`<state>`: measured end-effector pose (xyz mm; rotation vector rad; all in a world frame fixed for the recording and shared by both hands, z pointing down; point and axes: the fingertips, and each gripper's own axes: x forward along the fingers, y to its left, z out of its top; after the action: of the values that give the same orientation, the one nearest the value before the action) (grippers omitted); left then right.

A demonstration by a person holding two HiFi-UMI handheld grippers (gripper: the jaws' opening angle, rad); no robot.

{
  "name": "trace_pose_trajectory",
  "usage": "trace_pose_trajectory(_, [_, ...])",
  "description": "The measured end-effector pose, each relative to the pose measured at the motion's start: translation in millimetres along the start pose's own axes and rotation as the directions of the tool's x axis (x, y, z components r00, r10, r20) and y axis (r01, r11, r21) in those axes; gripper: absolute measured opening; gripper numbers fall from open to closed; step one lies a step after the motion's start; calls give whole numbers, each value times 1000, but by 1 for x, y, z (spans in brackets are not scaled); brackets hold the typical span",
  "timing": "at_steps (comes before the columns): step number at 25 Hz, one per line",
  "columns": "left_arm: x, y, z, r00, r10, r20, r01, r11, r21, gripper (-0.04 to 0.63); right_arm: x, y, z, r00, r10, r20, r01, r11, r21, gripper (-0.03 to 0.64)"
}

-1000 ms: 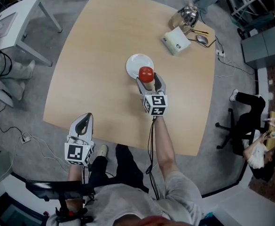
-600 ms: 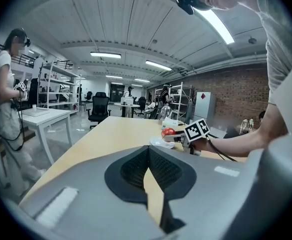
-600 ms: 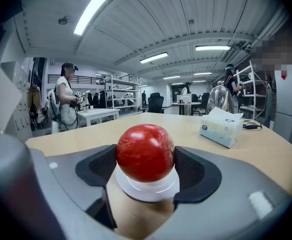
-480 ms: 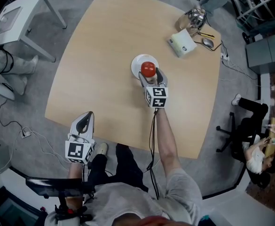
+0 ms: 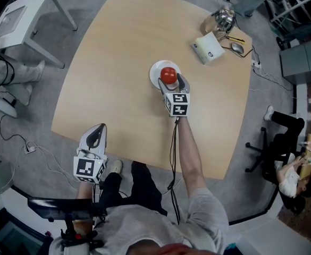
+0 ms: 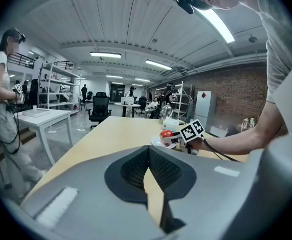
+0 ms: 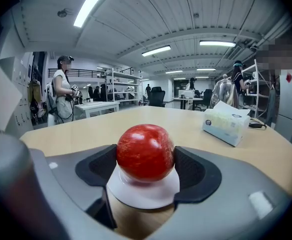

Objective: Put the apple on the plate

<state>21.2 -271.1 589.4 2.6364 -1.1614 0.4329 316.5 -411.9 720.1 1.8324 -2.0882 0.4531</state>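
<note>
Wooden table: all the action sits mid-table, off the right gripper's nose.

Right gripper: arm stretched forward, jaws clamped on the apple. In its own view both dark pads press the fruit's flanks, one per side. No gap visible.

Left gripper: parked at the near table edge, well behind and to the left of the right one. Jaws closed together, nothing between them. In its own view the apple and plate show far ahead and slightly right. It's out of play, and the right hand is the nearer one by a wide margin.

Tissue box: beyond the right gripper's jaws, off to its right, well apart. Not in the way.

Plate: white, directly under and just ahead of the right gripper's tips. From the right gripper view its rim fills the space below the pads.

Apple: red, round, so no long axis to worry about. It sits dead centre between the right jaws, over the plate's near-right part rather than its middle. Its bottom looks at or just above the plate surface. Can't tell actual contact from these views.

Judgement: placement is almost done. What's left is straight down, if anything, then open and back out along the jaw line. Risk: the apple rolls toward the near rim on release.
</note>
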Motion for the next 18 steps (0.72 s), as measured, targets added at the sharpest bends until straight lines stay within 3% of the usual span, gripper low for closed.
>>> trace_pose_trajectory(18, [-2,2,-1,1000,5,-7,-5,1000,-7,20,12,0,-1,1000,-6,-15,6,1000,5,373])
